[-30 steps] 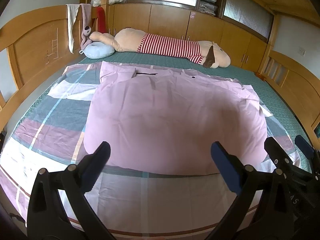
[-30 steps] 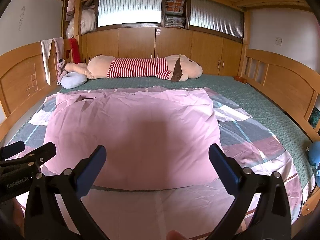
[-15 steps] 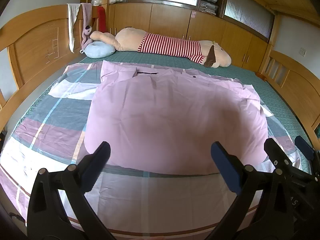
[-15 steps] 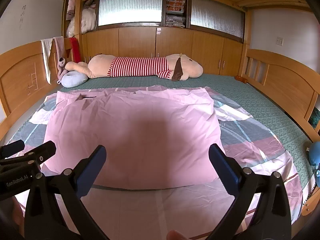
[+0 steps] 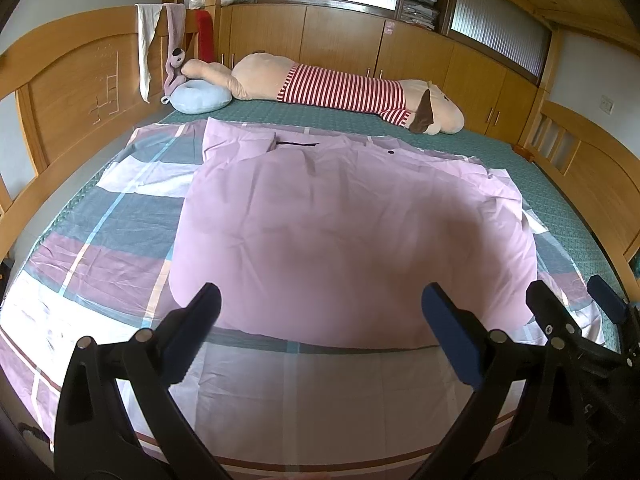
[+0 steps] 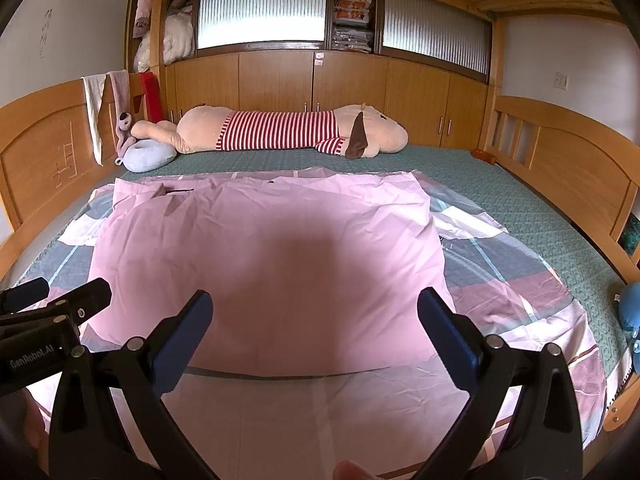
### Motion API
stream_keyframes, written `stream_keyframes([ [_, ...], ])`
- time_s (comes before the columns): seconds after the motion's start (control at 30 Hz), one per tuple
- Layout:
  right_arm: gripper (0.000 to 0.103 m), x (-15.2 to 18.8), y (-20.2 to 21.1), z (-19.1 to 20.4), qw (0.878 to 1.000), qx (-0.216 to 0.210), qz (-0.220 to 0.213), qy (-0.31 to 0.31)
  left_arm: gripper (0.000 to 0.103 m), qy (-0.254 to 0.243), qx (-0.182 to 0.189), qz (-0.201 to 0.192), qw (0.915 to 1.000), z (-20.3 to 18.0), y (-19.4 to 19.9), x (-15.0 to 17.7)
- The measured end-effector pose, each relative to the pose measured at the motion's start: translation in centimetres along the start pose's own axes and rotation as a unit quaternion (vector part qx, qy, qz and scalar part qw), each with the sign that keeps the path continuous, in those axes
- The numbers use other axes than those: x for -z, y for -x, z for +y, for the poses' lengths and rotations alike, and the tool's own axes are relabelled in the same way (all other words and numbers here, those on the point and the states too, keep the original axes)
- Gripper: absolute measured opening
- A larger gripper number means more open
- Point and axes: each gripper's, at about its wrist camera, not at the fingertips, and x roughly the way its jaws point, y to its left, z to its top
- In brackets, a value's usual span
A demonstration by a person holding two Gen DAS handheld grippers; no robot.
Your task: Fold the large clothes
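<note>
A large pink cloth (image 5: 340,232) (image 6: 272,256) lies spread flat over a plaid sheet (image 5: 116,216) (image 6: 516,292) on the bed, its near hem just beyond both grippers. My left gripper (image 5: 320,320) hovers open above that hem, nothing between its blue pads. My right gripper (image 6: 314,320) is open too, held over the hem's middle. In the left wrist view the right gripper (image 5: 576,308) shows at the right edge; in the right wrist view the left gripper (image 6: 56,300) shows at the left edge.
A long plush toy in a red-striped shirt (image 5: 340,88) (image 6: 280,130) lies along the far side of the bed beside a blue ring cushion (image 5: 200,98). Wooden headboard (image 5: 80,92) on the left, wooden footboard (image 6: 560,168) on the right, cupboards behind.
Both grippers have stayed open and almost still; the views have only drifted slightly. The cloth has not moved.
</note>
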Motion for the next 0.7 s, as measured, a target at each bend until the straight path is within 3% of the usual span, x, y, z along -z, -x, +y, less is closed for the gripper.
stream_keyframes([
  [0.7,0.102,0.29,-0.88,-0.37,1.000,0.000,0.010,0.002,0.101,-0.002,-0.008,-0.007,0.9999,-0.47,0.16,0.38],
])
